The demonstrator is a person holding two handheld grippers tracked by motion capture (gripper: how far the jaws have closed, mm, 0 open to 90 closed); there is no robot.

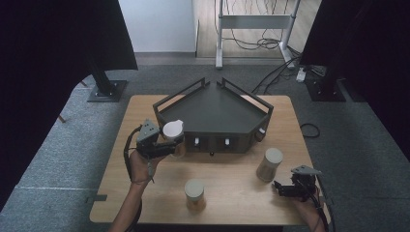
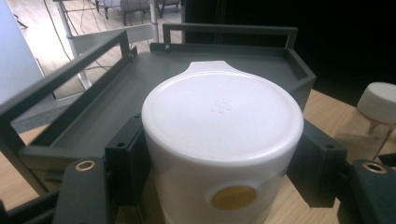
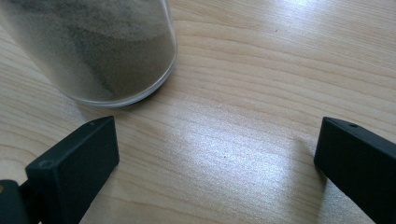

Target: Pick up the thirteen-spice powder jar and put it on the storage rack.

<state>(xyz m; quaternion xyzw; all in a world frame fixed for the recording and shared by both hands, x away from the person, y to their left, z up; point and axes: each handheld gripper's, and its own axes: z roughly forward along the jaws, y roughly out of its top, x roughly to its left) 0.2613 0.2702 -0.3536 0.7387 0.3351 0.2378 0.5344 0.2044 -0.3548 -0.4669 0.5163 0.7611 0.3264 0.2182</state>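
My left gripper (image 1: 173, 141) is shut on a white-lidded jar (image 1: 172, 130) at the front left corner of the dark grey corner tray (image 1: 212, 108). In the left gripper view the jar (image 2: 222, 121) sits between the two jaws, with the tray (image 2: 140, 88) just behind it. My right gripper (image 1: 281, 188) stands open low over the table's front right. A second jar (image 1: 269, 164) of brownish powder stands just beyond and left of it. In the right gripper view that jar's base (image 3: 93, 51) lies ahead of the left jaw, outside the open gripper (image 3: 217, 154).
A third white-lidded jar (image 1: 195, 193) stands near the front middle of the wooden table (image 1: 232, 164). The tray has raised rails on its back sides and small knobs (image 1: 226, 142) on its front face. Stand bases and cables lie on the floor beyond.
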